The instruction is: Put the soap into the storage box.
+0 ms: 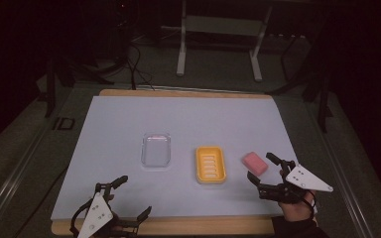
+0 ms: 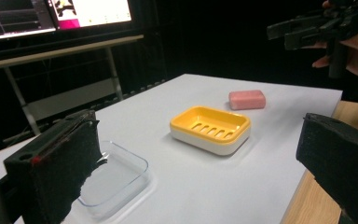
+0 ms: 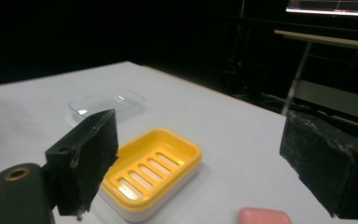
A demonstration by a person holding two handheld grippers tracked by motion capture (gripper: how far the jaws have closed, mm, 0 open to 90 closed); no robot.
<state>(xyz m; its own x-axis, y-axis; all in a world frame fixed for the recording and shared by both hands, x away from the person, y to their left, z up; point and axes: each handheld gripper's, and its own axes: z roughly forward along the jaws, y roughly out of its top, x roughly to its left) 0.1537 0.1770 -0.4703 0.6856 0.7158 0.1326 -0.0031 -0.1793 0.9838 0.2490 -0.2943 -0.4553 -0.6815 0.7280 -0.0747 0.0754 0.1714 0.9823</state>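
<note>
High view, counts: I see one yellow slotted plastic soap dish, one pink rectangular soap bar, one clear plastic lid and two grippers on the white-covered table.
High view, soap bar: it lies flat on the table just to the right of the soap dish, not touching it.
High view, lid: it lies to the left of the soap dish, a gap between them.
High view, right gripper: my right one hovers just right of the soap dish, jaws spread wide with the soap bar at their tips, no pad pressing on it.
High view, left gripper: it sits near the table's front edge, well left of and nearer to me than the soap dish, jaws spread, nothing between them.
Left gripper view: between my two spread jaws I count the lid nearest, the soap dish behind it, and the soap bar just beyond the dish.
Right gripper view: jaws wide apart; the soap dish lies between them, the soap bar at the bottom edge, the lid beyond the dish.
</note>
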